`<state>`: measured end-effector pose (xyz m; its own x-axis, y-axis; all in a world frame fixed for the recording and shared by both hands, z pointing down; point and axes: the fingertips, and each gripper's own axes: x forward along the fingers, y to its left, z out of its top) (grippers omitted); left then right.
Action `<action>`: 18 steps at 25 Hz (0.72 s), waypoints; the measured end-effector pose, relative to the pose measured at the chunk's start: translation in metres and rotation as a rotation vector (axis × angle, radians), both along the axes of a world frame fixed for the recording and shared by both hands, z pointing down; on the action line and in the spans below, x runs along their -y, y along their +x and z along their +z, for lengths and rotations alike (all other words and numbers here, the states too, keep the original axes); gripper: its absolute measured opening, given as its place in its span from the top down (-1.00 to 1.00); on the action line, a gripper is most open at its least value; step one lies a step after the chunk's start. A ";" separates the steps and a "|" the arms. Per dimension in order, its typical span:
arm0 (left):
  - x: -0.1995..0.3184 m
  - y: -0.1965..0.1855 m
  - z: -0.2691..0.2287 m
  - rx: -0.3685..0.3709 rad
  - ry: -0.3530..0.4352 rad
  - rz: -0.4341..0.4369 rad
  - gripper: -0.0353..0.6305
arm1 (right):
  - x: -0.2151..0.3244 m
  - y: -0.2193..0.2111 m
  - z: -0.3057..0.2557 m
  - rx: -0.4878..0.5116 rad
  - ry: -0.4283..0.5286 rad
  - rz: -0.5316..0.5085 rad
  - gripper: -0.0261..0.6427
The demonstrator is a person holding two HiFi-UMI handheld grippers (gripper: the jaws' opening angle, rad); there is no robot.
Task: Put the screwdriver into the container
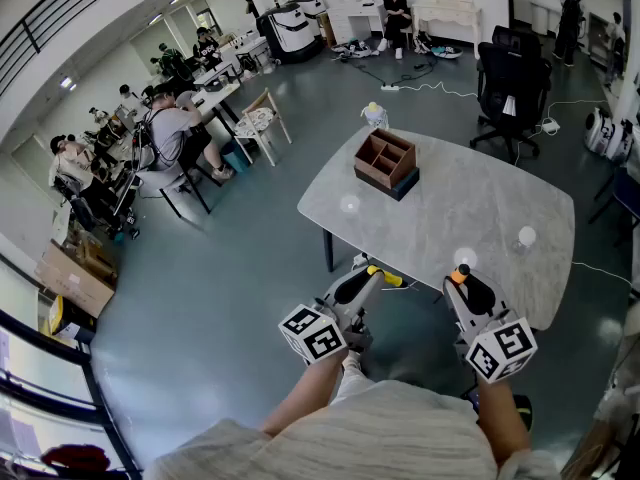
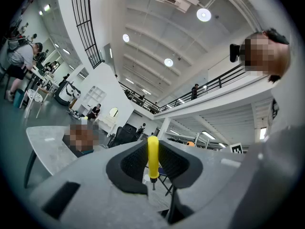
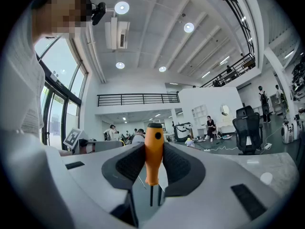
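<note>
At the desk's (image 1: 470,208) near edge, head view: left tongs (image 1: 372,271) and right tongs (image 1: 462,276) hang well short of the container (image 1: 385,160). Left gripper view: a yellow screwdriver (image 2: 152,156) is clamped. Right gripper view: an orange screwdriver (image 3: 153,151) is clamped. Neither is delivered yet.

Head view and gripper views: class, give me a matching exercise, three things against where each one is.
1 yellow-handled screwdriver
2 orange-handled screwdriver
3 brown wooden compartment container

a on the grey stone table
b clamped in the left tool
c clamped in the right tool

Pairs: 1-b, 2-c, 3-a.
</note>
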<state>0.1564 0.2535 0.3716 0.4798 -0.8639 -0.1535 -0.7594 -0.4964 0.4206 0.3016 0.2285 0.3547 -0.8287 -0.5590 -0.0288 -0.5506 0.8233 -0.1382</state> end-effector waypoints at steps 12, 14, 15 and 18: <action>-0.003 0.012 -0.002 -0.016 -0.001 0.016 0.66 | -0.005 0.010 0.000 0.013 0.001 0.008 0.57; -0.003 0.013 -0.002 -0.016 -0.003 0.018 0.66 | -0.006 0.010 -0.001 0.012 -0.001 0.007 0.57; -0.003 0.013 -0.002 -0.015 -0.003 0.019 0.66 | -0.005 0.010 -0.001 0.012 -0.001 0.006 0.57; -0.003 0.012 -0.001 -0.007 -0.005 0.016 0.66 | -0.006 0.009 -0.002 0.015 0.001 0.001 0.57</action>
<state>0.1686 0.2562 0.3707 0.4924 -0.8569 -0.1523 -0.7486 -0.5063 0.4281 0.3103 0.2341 0.3532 -0.8275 -0.5599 -0.0416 -0.5494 0.8228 -0.1456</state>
